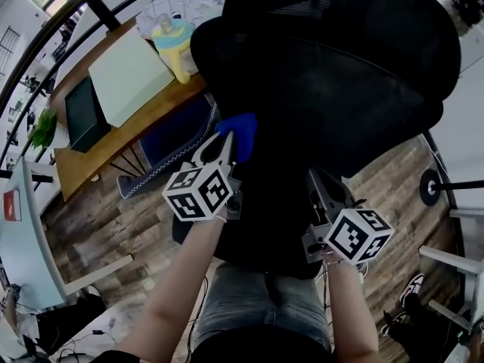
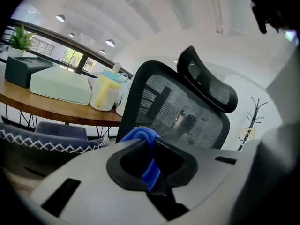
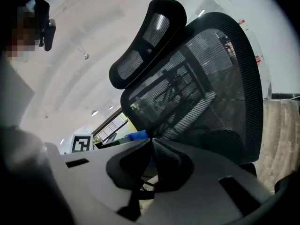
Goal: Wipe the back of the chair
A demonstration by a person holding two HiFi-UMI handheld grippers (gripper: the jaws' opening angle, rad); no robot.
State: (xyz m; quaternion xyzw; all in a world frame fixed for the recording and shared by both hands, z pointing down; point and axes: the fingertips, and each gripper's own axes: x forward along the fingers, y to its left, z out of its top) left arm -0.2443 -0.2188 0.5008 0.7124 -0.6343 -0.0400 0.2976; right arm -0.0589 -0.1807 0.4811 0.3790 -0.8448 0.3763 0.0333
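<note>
- Okay, left gripper [image 2: 149, 144] has its jaws clamped on a blue cloth [image 2: 140, 134]; a wad bulges past the tips, a strip runs back between them.
- Right gripper [image 3: 151, 142]: jaws pressed together, nothing between them.
- Chair back [image 1: 340, 89] stands just ahead of both grippers' tips, mesh side facing them; the cloth sits near its left edge.
- Cloth looks soft, light and floppy, so the grip at the bunched middle suits it.
- Mesh probably gives under pressure and the chair may roll or swivel; the stiff frame [image 3: 251, 102] looks like the place to brace.
</note>
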